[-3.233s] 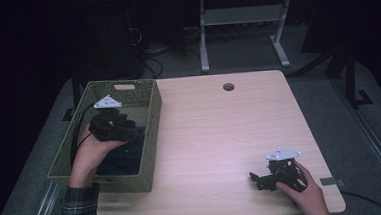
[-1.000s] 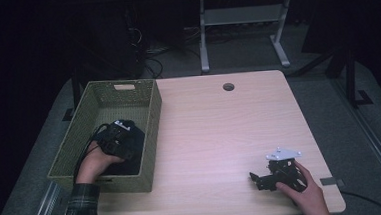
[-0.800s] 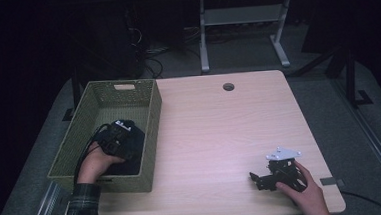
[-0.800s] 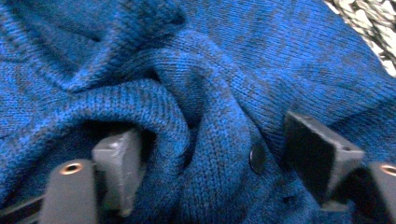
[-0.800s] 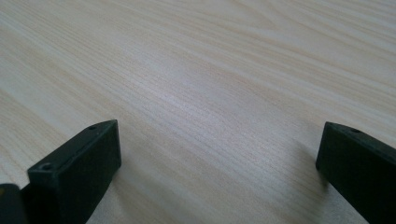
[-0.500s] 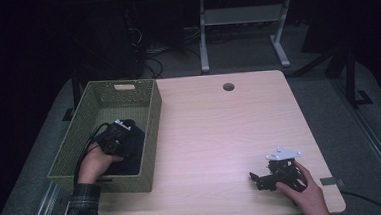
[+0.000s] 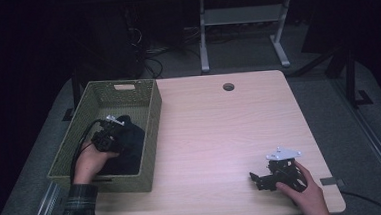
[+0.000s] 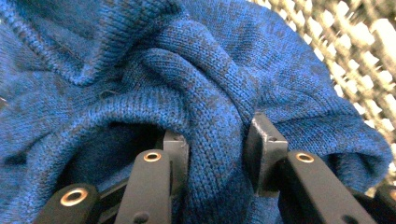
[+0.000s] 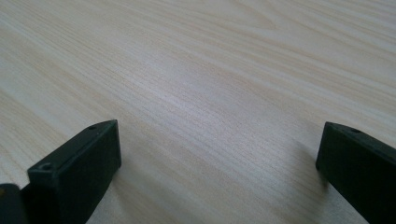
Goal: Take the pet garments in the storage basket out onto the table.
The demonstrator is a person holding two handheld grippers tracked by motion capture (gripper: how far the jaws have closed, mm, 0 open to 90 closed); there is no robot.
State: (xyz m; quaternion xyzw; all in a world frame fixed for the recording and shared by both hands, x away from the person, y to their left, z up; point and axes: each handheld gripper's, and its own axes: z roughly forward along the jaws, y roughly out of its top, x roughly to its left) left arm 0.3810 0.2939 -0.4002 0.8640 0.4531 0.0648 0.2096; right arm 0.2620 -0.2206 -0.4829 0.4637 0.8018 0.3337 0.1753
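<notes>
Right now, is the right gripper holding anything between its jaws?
No, the right gripper has its jaws wide apart over the bare wooden table, with nothing between them.

A light, pale-wood rectangular table point(image 7: 215, 136) with rounded corners and a small round cable hole near its far edge carries two things. A green woven rectangular basket point(image 7: 150, 135) stands on its left part, overhanging the left edge. The right hand-held gripper point(image 7: 257, 179) rests on the bare wood near the front right corner.
</notes>
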